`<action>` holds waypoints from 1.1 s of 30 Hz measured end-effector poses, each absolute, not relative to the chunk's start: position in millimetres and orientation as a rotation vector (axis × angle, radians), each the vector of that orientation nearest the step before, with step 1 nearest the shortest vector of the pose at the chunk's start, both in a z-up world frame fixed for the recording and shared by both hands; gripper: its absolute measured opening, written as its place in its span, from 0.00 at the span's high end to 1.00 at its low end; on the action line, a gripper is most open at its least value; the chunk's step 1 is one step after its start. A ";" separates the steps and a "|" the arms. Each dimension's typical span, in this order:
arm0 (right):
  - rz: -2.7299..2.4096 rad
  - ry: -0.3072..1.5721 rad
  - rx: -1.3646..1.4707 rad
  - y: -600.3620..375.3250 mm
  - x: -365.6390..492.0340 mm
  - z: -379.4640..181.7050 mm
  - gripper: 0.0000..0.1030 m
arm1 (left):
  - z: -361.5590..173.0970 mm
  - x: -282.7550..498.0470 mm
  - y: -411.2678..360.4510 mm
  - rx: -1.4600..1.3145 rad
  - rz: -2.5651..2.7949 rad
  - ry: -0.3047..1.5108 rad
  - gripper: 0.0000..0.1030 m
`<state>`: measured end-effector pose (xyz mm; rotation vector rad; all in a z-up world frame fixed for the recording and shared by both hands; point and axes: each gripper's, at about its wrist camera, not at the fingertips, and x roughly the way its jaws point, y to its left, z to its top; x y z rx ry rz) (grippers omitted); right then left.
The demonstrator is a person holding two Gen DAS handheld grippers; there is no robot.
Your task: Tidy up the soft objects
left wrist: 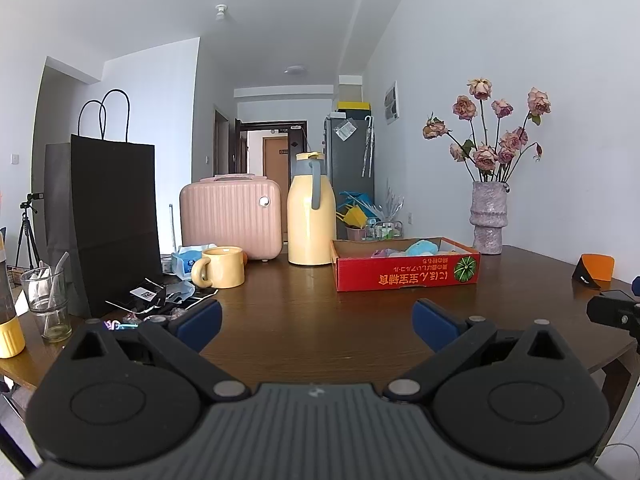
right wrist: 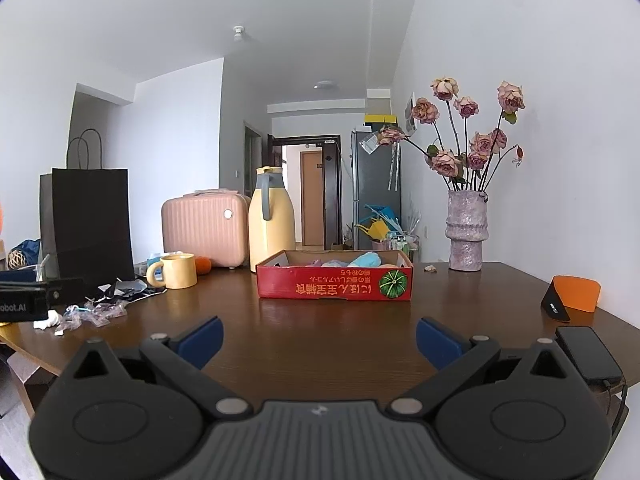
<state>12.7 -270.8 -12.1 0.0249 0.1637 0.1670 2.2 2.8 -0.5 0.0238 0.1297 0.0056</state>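
Red cardboard box (right wrist: 334, 283) is noted mid-tabletop (right wrist: 320, 332), soft objects (right wrist: 366, 259) lying inside it. Left claw (left wrist: 316, 326) and right claw (right wrist: 318, 342) are held released and empty above bare wood, well short of the box. The task is judged at its outset or close, with an advance toward the box required next.

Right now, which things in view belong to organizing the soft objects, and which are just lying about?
Part of the job:
- red cardboard box
- soft objects lying inside it
- left gripper and right gripper, jaws open, empty

Lying about:
- yellow jug
- pink case
- yellow mug
- black paper bag
- vase of dried roses
- dark phone
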 end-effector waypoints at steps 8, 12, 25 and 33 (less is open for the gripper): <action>0.176 0.169 0.030 -271.0 13.7 -12.0 0.00 | -1.0 0.2 2.5 0.027 0.000 0.127 0.00; 0.177 0.170 0.034 -270.7 14.1 -11.8 0.00 | -1.2 0.6 2.5 0.026 0.001 0.128 0.00; 0.181 0.169 0.029 -269.0 13.5 -13.4 0.00 | -0.2 1.9 3.0 0.027 -0.003 0.126 0.00; 0.177 0.165 0.032 -268.7 13.0 -12.4 0.00 | -0.2 1.7 3.4 0.026 -0.002 0.126 0.00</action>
